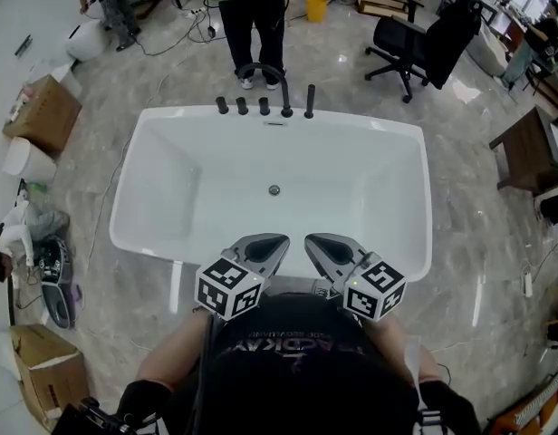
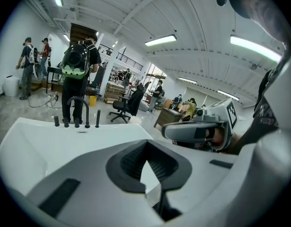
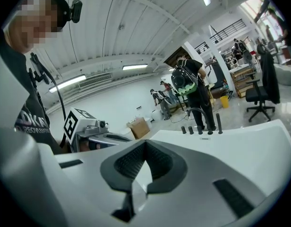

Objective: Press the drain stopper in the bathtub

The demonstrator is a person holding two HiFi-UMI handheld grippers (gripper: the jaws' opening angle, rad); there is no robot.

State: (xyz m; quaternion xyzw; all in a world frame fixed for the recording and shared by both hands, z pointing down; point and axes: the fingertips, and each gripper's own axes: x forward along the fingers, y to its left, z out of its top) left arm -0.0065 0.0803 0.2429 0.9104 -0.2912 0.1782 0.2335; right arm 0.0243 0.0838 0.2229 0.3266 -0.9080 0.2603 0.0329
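Sitting at the middle of the tub floor, the small round metal drain stopper (image 1: 274, 189) is well apart from both grippers and nothing touches it. It is likely a stiff, smooth, sprung cap. It needs no grip, only a straight push on the centre of its top with closed jaw tips, since an off-centre push could slide off the polished surface. The glossy white rectangular bathtub (image 1: 170, 166) around it looks dry and slick.

The left gripper (image 1: 268, 247) (image 2: 145, 145) and right gripper (image 1: 326, 247) (image 3: 145, 144) hang side by side over the near rim. Each one's ribbed dark pads meet at the tips, with nothing between them but a sliver of white tub.

At the far rim stands a black arched faucet with a row of short black handles (image 1: 265, 107), and behind it a person in dark trousers (image 1: 252, 25).

The stopper is too small in the head view to tell whether it is raised or already down, and neither gripper view shows it, as both look across the tub toward the room. The near tub wall is hidden behind the grippers.
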